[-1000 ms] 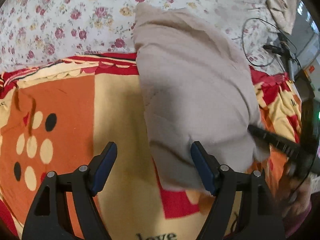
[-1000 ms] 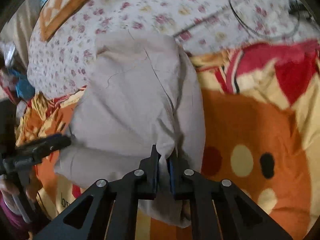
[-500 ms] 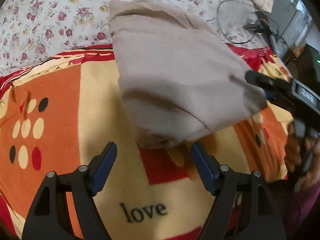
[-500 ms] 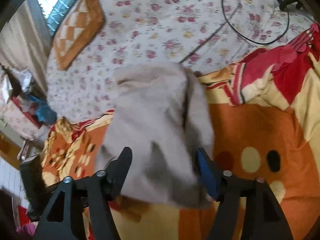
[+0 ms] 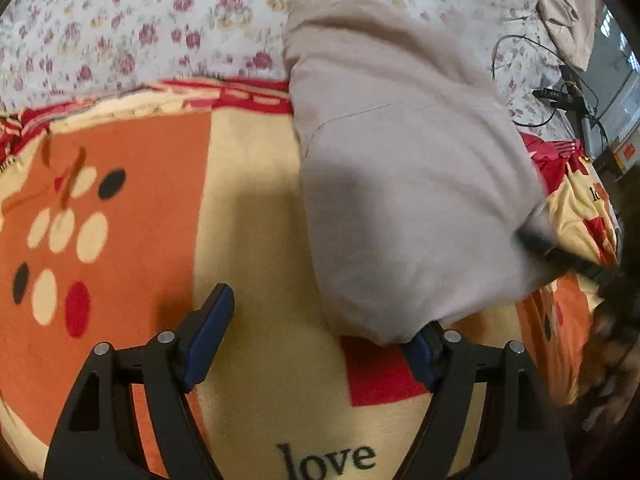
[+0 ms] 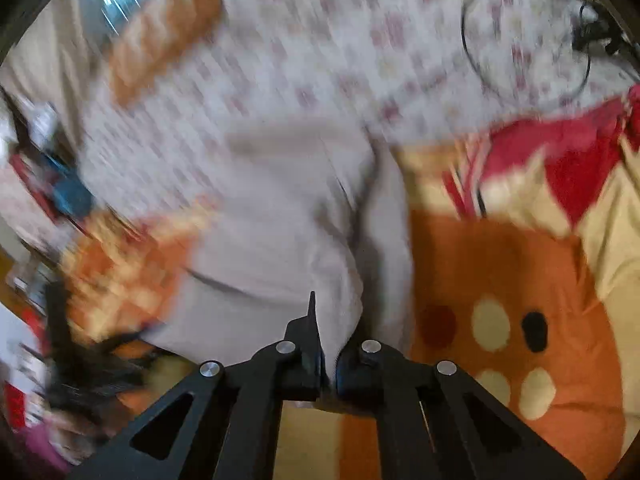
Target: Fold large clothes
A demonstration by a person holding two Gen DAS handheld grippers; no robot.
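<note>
A beige folded garment (image 5: 400,180) lies across an orange, yellow and red blanket (image 5: 140,160) and reaches onto the floral sheet behind. My left gripper (image 5: 322,314) is open and its jaws are opening; the garment's near corner drapes over its right fingertip, and mostly blanket shows between the fingers. In the right wrist view, the right gripper (image 6: 328,344) has its jaws closing tight on a fold at the garment's (image 6: 288,240) near edge. The right gripper (image 5: 560,256) also shows at the garment's right corner in the left wrist view.
A floral sheet (image 5: 160,20) covers the bed beyond the blanket (image 6: 500,260). A black cable (image 6: 524,40) loops on it at the far right. An orange checkered cushion (image 6: 160,28) lies far left, and another beige cloth (image 5: 568,12) at the far corner. The right wrist view is blurred.
The right gripper let go of the garment, opened wide, then shut again on its near edge. The left gripper moved in until the garment's corner covered its right fingertip.
</note>
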